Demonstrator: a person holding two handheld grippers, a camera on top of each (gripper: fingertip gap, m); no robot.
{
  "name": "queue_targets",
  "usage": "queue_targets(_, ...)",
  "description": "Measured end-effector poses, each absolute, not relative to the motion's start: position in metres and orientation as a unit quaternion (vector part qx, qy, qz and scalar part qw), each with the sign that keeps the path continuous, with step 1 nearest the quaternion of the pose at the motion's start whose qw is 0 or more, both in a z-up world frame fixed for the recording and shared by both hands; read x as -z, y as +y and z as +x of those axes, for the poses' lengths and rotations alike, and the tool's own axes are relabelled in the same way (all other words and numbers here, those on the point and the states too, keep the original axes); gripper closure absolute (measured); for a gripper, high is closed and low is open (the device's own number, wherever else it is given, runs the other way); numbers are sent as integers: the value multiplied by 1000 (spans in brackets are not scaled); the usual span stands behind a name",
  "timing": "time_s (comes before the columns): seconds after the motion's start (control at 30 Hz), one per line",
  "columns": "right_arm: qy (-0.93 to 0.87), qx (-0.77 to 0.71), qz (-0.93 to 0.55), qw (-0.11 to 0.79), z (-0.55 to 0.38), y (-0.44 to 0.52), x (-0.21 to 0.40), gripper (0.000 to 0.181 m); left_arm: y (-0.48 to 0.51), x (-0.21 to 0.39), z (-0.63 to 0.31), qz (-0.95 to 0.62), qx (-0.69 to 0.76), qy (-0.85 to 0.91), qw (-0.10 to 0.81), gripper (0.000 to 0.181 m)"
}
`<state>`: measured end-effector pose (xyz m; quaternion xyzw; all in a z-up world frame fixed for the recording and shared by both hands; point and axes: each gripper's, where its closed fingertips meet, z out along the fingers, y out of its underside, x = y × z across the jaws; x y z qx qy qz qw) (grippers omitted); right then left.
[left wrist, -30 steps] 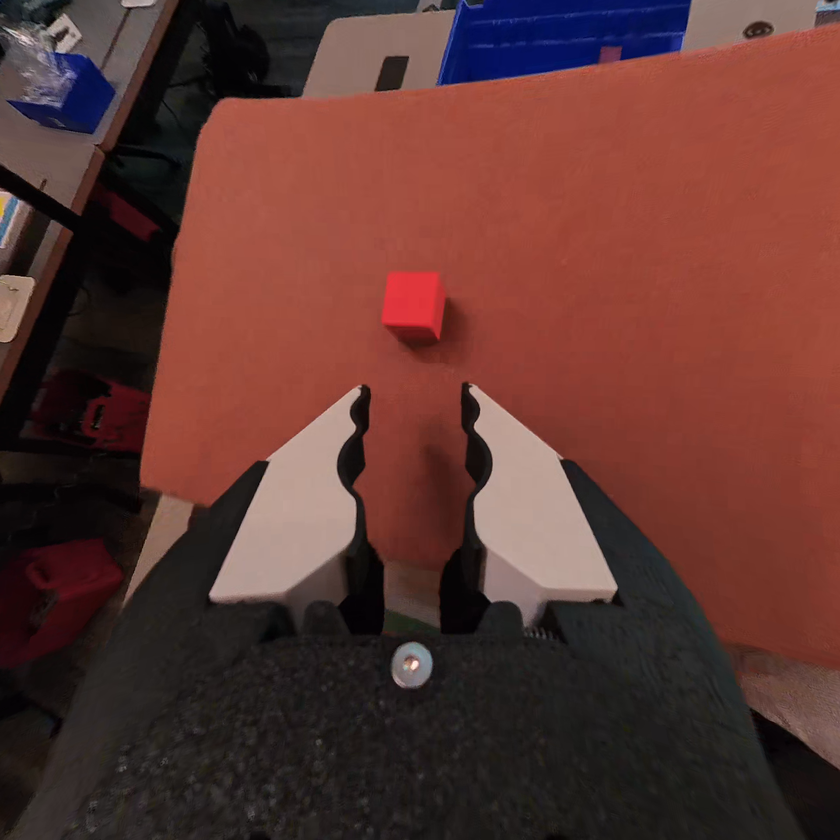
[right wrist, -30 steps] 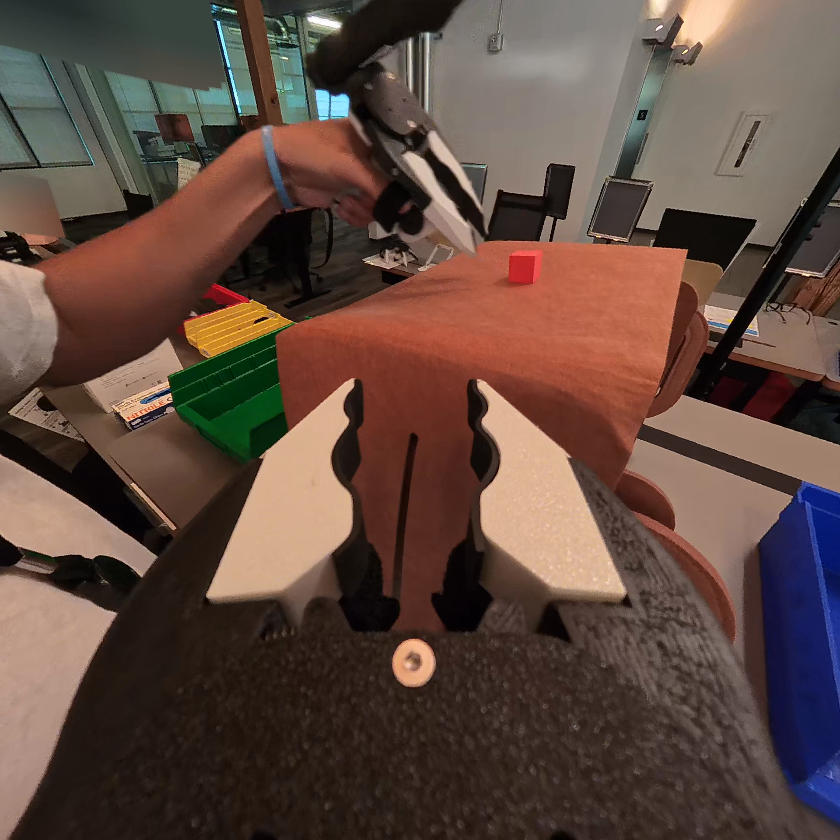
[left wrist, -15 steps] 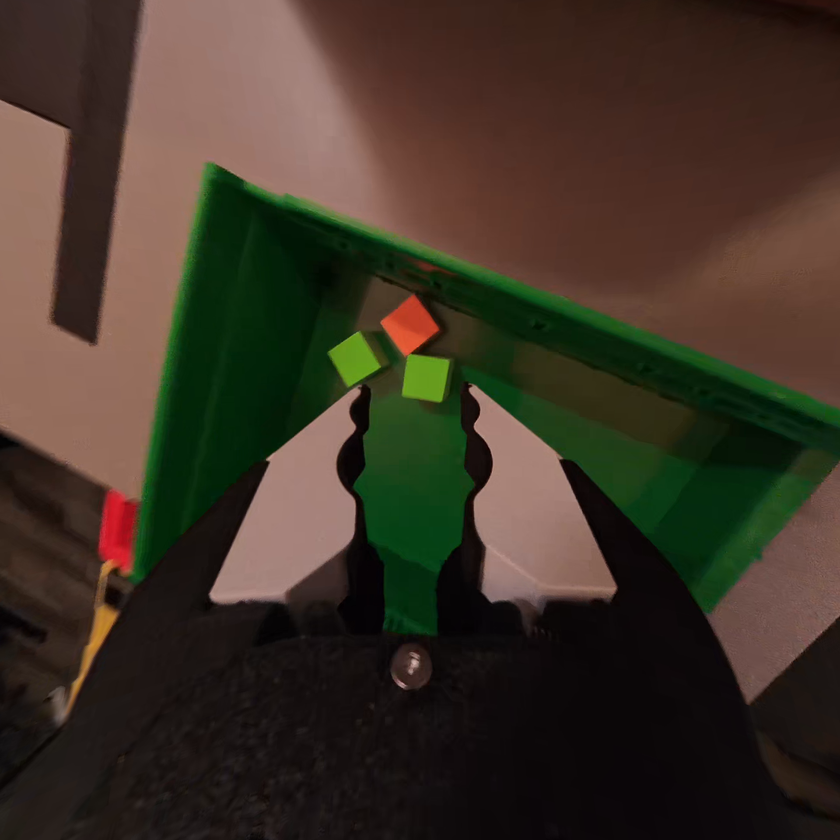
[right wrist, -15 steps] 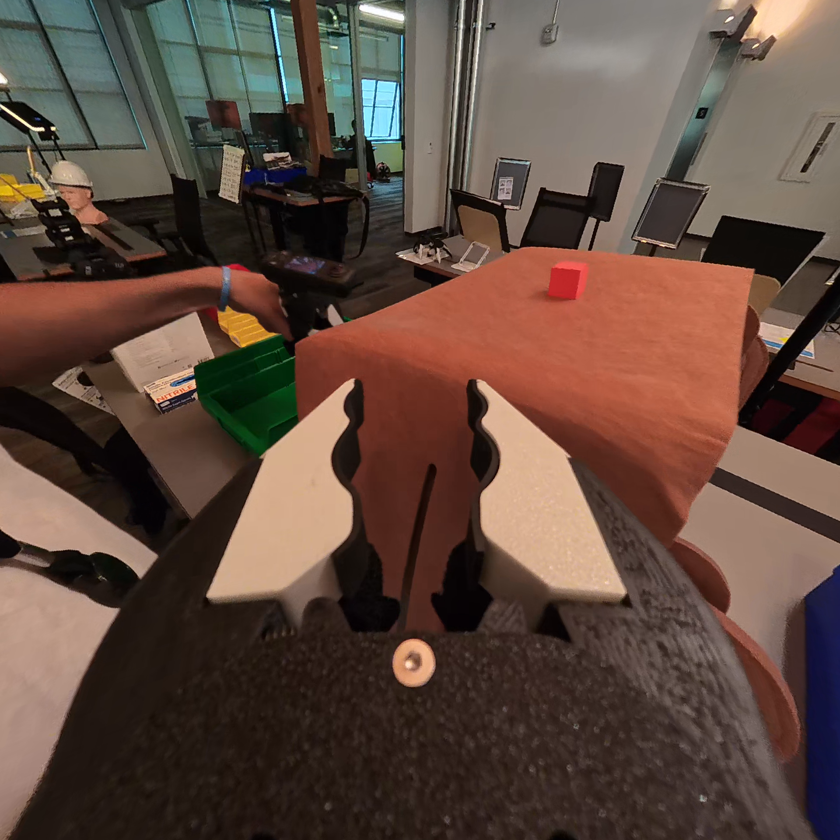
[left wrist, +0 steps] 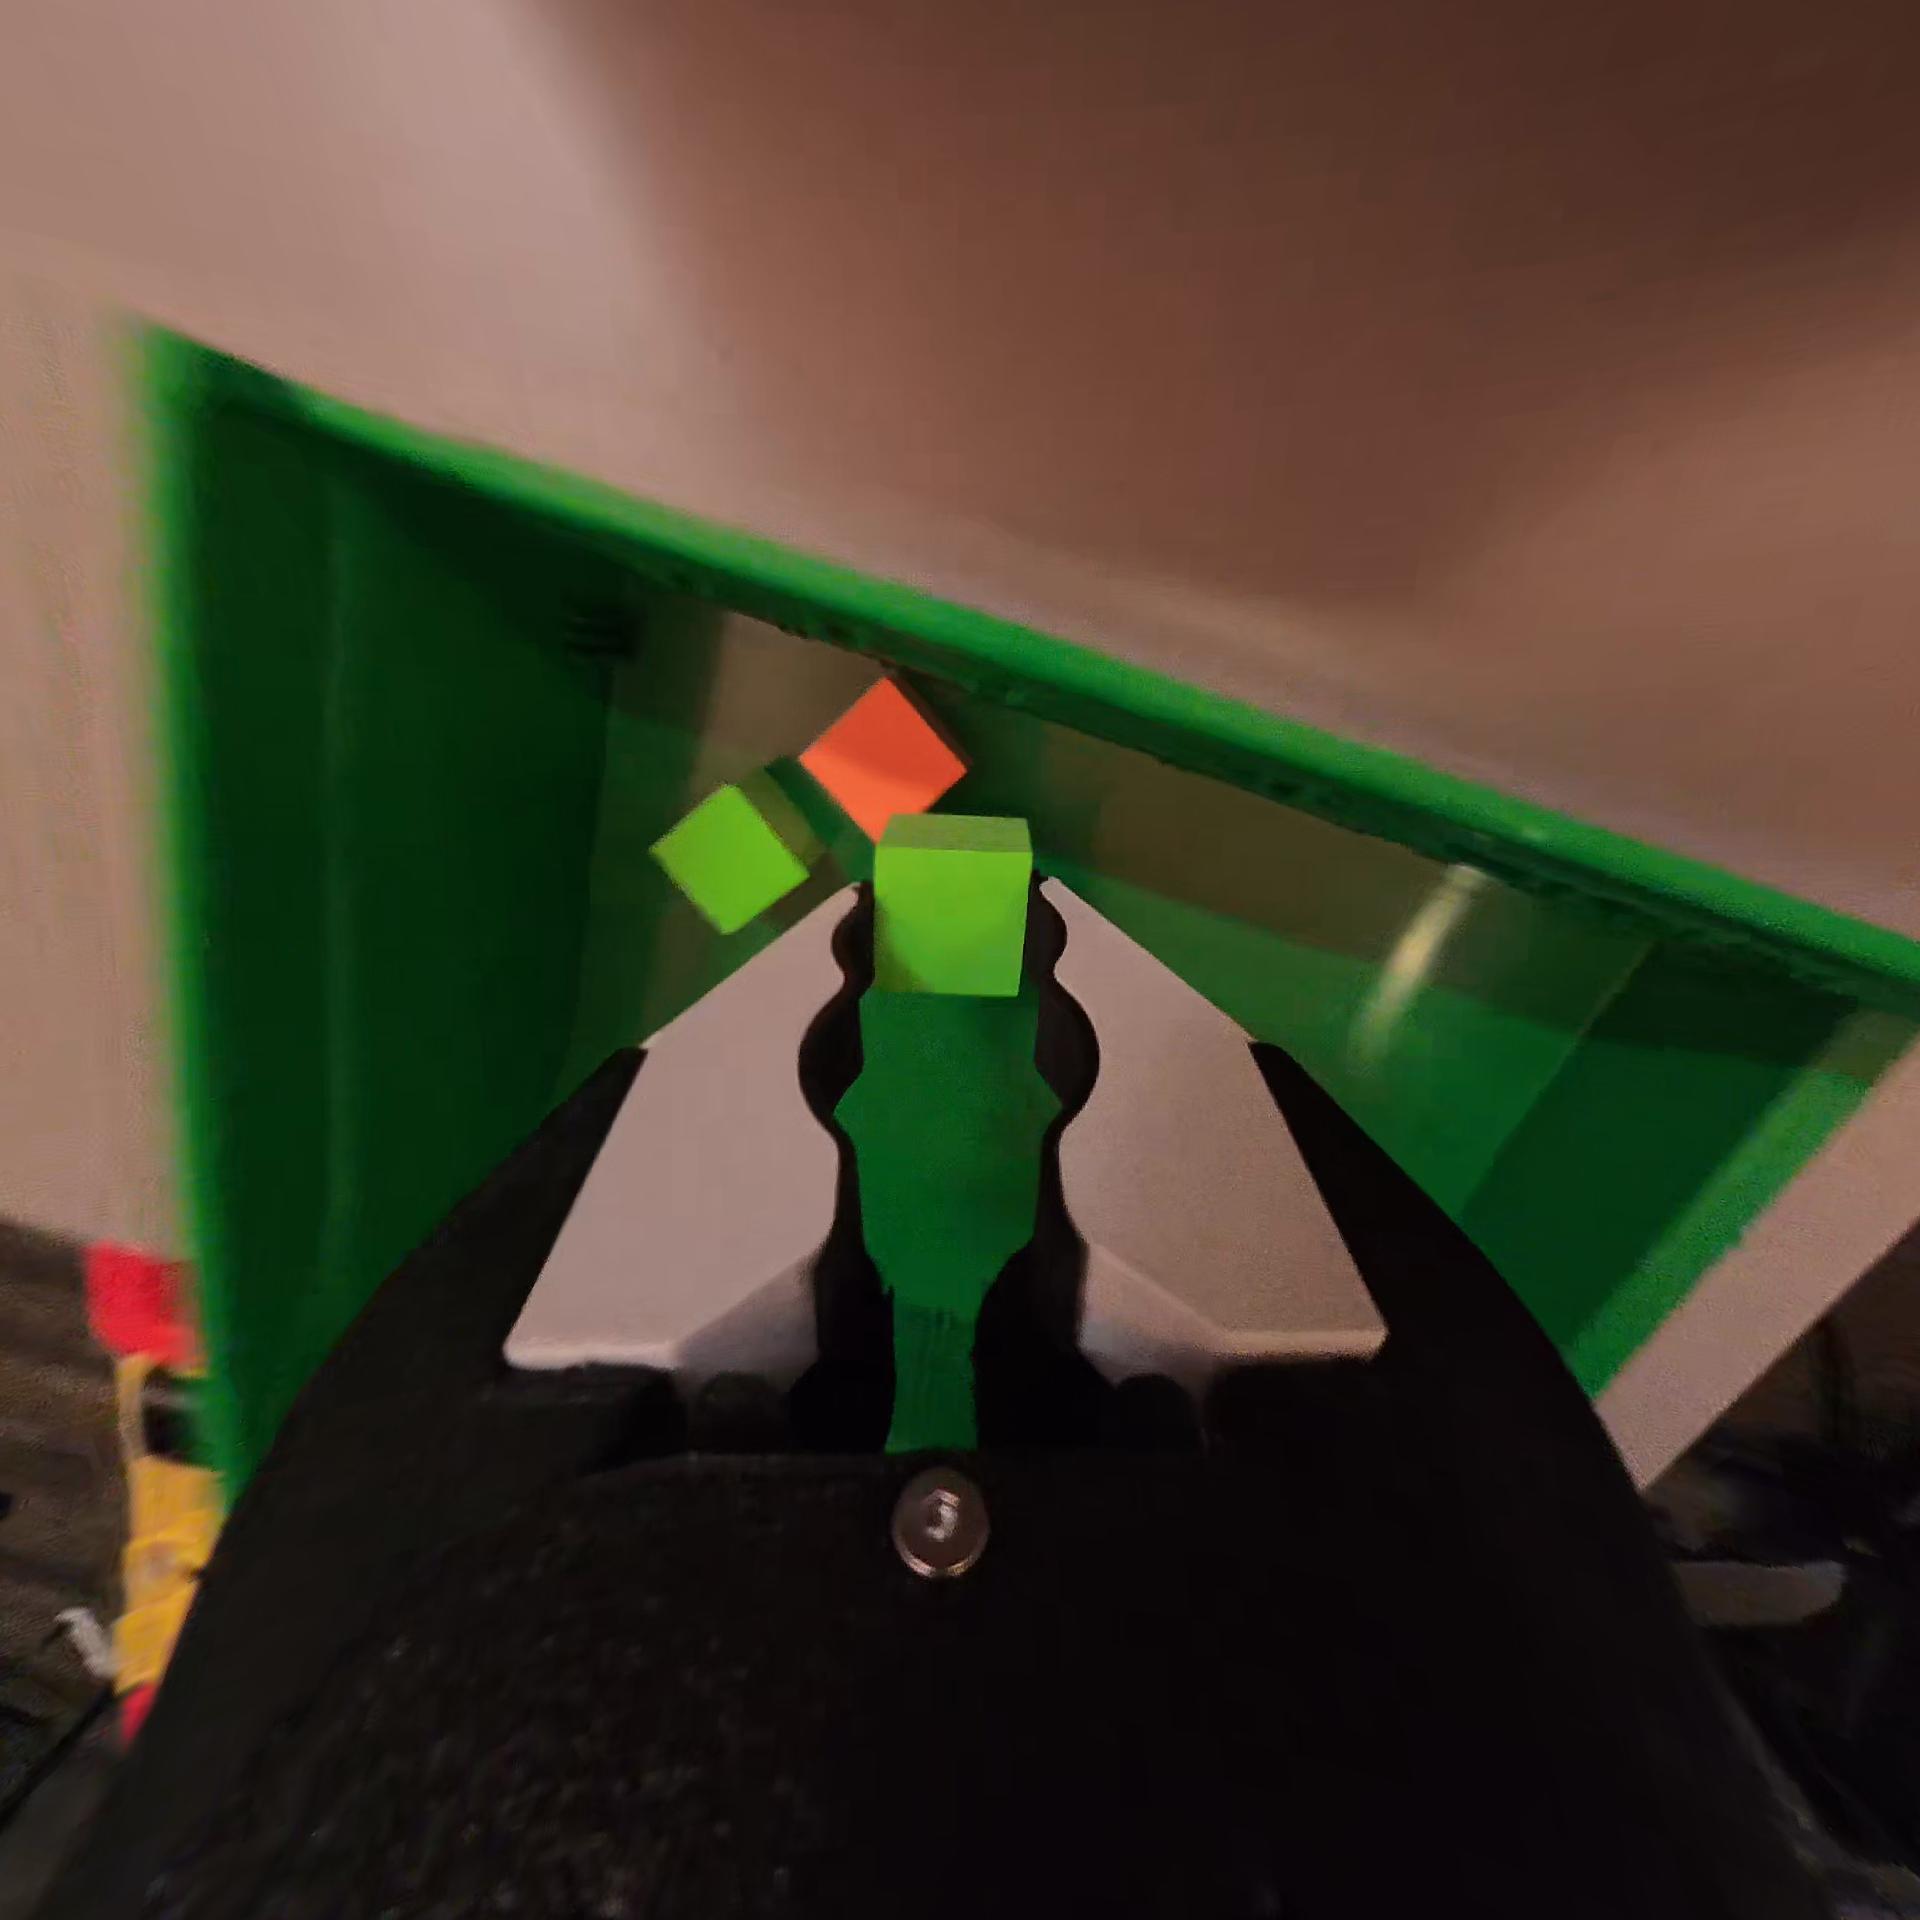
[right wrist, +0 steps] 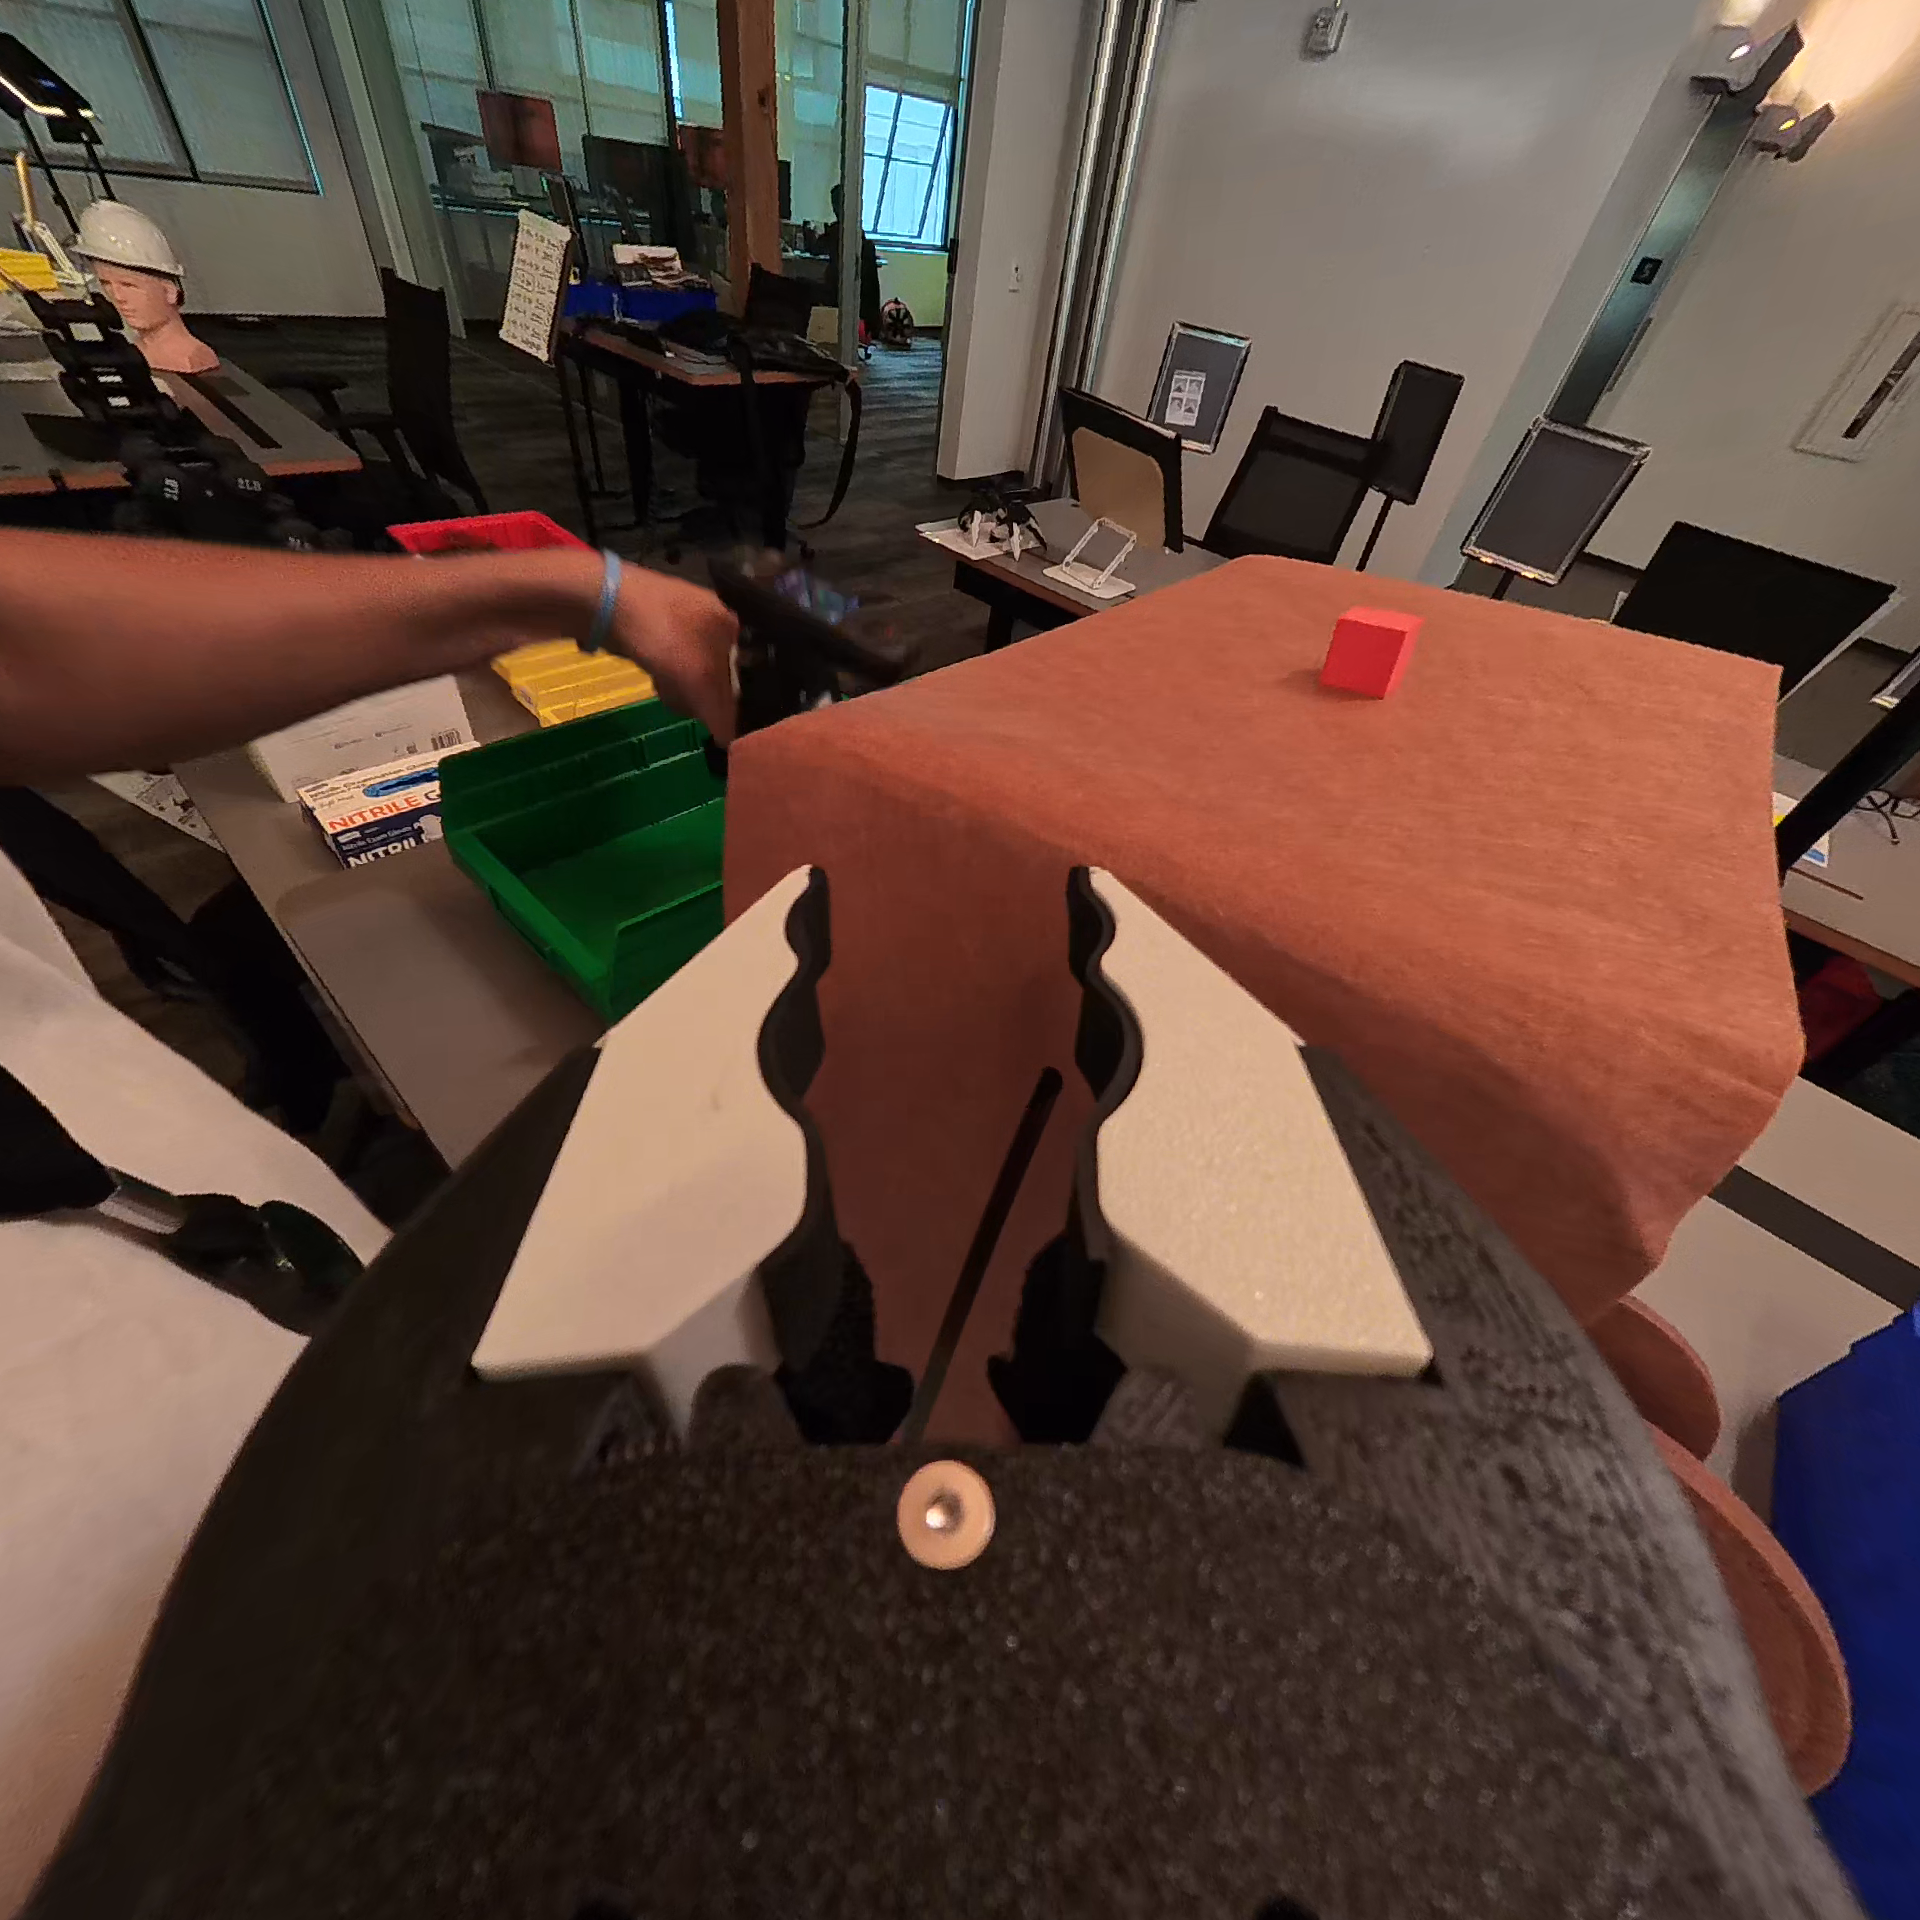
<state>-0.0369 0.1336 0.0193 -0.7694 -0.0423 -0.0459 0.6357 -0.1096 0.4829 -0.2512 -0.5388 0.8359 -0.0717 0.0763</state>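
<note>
The left gripper (left wrist: 951, 914) reaches down into the green bin (left wrist: 395, 935), and a lime-green cube (left wrist: 951, 904) sits right between its jaws at the tips; the jaws stand narrow about it, close against both its sides, though the blur leaves it unclear whether they press it. Half a second ago that cube lay just ahead of the tips, so the gripper has come forward over it. A second lime-green cube (left wrist: 732, 871) lies just to the left, and an orange cube (left wrist: 883, 762) rests behind them against the bin's far wall. A second ago this gripper was over the rust-brown cloth (right wrist: 1299, 831) facing the red cube (right wrist: 1369, 651).

The right gripper (right wrist: 945, 894) hangs with its jaws parted and empty, aimed at the cloth's near hanging side, much as before. The red cube sits alone on top of the cloth, well away. In the right wrist view the person's arm (right wrist: 312, 634) stretches to the green bin on the tabletop (right wrist: 416, 966), beside a yellow bin (right wrist: 571, 681).
</note>
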Motion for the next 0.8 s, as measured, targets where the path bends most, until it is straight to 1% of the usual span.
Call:
queue_targets(0.1, -41, 50, -769, 636, -34, 134, -19, 136, 478, 155, -75, -533, 94, 826, 154, 152)
queue_targets(0.23, -39, 51, -763, 643, -32, 133, -23, 136, 416, -13, -2, -490, 245, 799, 247, 152)
queue_targets(0.3, -37, 55, -756, 651, -31, 131, -26, 138, 389, -72, 33, -467, 282, 790, 281, 152)
queue_targets(0.33, -35, 57, -753, 654, -30, 130, -27, 139, 379, -90, 50, -463, 289, 786, 291, 152)
queue_targets(0.37, -33, 61, -752, 656, -29, 129, -27, 138, 369, -100, 66, -462, 292, 787, 287, 153)
queue_targets(0.4, -30, 66, -751, 656, -27, 128, -27, 138, 355, -101, 78, -462, 295, 795, 258, 152)
queue_targets(0.47, -17, 76, -749, 658, -21, 124, -26, 138, 335, -87, 97, -475, 276, 814, 189, 152)
queue_targets(0.57, 5, 78, -745, 663, -15, 119, -25, 138, 322, -55, 114, -473, 207, 844, 145, 152)
queue_targets(0.77, 25, 84, -745, 661, -7, 108, -20, 138, 310, -28, 125, -477, 168, 857, 96, 152)
queue_targets(0.8, 28, 84, -745, 661, -6, 106, -19, 137, 312, -25, 128, -481, 164, 856, 99, 152)
